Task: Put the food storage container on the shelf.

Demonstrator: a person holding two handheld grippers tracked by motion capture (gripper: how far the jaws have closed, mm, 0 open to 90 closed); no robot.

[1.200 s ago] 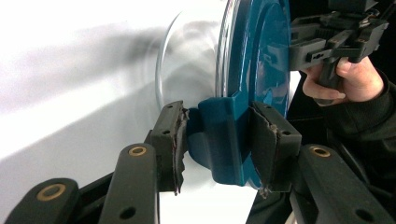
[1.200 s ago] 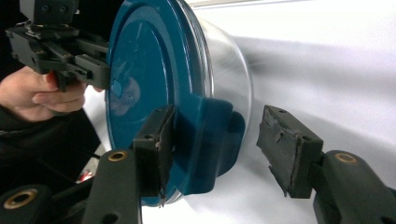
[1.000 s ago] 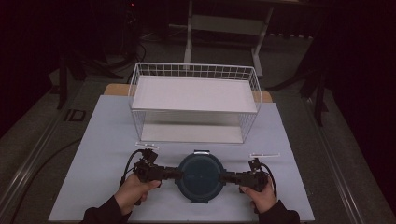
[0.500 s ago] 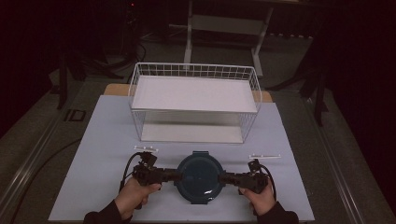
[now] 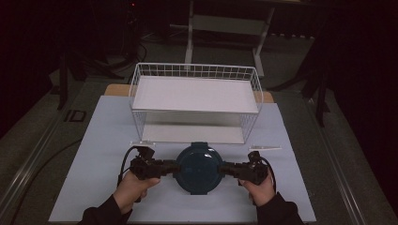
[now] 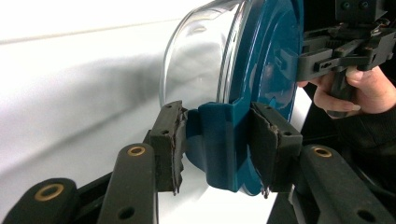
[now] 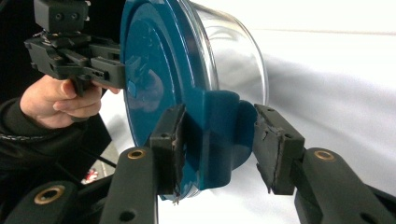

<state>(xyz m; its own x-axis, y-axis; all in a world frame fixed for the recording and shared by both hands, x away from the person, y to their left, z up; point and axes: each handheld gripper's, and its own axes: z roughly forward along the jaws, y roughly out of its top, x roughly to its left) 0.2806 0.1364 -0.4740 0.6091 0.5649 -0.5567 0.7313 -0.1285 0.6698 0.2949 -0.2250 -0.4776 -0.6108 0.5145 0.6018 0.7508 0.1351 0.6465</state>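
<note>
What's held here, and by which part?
A glass container with a blue lid. Left gripper clamps one side latch tab of the lid; right gripper's fingers straddle the opposite tab, one pad apart from it.

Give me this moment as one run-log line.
left gripper: shut on container clip | right gripper: around opposite clip, one jaw apart | container: teal lid, clear bowl, front of wire basket

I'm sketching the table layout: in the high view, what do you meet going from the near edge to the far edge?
Person's hands → lidded teal container held between both grippers → white wire basket → table's far edge.
</note>
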